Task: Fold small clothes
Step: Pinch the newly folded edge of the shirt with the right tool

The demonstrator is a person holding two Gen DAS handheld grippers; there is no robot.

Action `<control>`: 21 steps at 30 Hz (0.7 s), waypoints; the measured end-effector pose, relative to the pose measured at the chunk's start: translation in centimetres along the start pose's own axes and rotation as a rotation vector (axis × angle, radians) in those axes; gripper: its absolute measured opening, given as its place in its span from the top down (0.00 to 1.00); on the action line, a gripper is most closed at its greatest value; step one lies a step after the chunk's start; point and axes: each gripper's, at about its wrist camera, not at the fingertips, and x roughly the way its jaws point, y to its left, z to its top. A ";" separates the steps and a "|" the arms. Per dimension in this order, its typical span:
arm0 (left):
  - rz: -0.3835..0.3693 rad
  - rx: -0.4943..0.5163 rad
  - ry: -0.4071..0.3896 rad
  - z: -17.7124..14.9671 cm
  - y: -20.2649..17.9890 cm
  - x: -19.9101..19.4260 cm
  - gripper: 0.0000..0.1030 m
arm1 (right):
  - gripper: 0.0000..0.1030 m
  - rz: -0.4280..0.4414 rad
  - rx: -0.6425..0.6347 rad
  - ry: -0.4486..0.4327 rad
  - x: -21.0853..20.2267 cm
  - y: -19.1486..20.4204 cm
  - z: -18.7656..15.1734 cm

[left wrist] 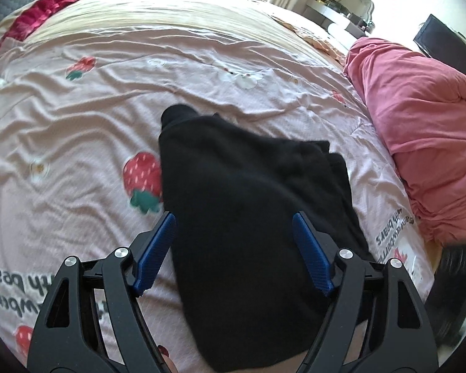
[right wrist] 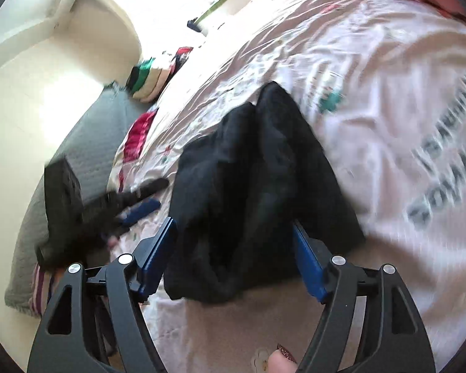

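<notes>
Both your tools, left tool (left wrist: 233, 227) and right tool (right wrist: 233, 233), gape empty over the black garment (left wrist: 248, 205); pinch its near edge evenly before folding.

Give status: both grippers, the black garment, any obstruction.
Left gripper open, jaws straddling black garment, not clamped. Right gripper open too. Garment bunched on strawberry sheet. Pink clothes pile lies beside it, apart.

On the pale pink strawberry-print bedsheet (left wrist: 77, 118) we read upside-down grey lettering: "with bears" (left wrist: 391, 228) near the right edge and "th bears" (left wrist: 7, 281) at lower left; the rest is unclear.
</notes>
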 end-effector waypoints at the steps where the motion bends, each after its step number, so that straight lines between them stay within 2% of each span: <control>1: 0.000 0.002 -0.004 -0.5 0.2 0.0 0.32 | 0.29 0.005 -0.012 0.022 0.4 -0.1 0.9; 5: 0.028 0.029 -0.022 -2.2 0.2 0.2 0.32 | 0.29 0.002 -0.007 0.093 2.8 -0.9 3.7; 9: 0.034 0.046 -0.020 -3.0 0.2 0.6 0.32 | 0.29 0.011 -0.007 0.146 4.7 -2.1 4.9; 13: 0.041 0.052 -0.033 -3.3 0.1 0.5 0.32 | 0.31 0.014 -0.025 0.139 5.3 -1.9 6.2; 15: 0.043 0.060 -0.037 -3.3 -0.1 0.4 0.32 | 0.34 -0.005 -0.072 0.135 5.6 -1.4 6.7; 16: 0.048 0.065 -0.037 -3.3 -0.1 0.4 0.32 | 0.41 -0.023 -0.101 0.131 5.8 -1.4 7.0; 17: 0.049 0.065 -0.037 -3.3 -0.1 0.4 0.32 | 0.65 -0.043 -0.140 0.123 5.9 -1.0 7.0; 18: 0.045 0.062 -0.034 -3.3 -0.1 0.4 0.32 | 0.79 -0.064 -0.184 0.115 6.2 -0.5 6.9; 19: 0.041 0.059 -0.034 -3.4 -0.1 0.4 0.32 | 0.87 -0.072 -0.222 0.107 6.6 0.1 7.0; 21: 0.043 0.062 -0.038 -3.4 -0.3 0.2 0.32 | 0.88 -0.086 -0.315 0.077 6.4 1.5 6.9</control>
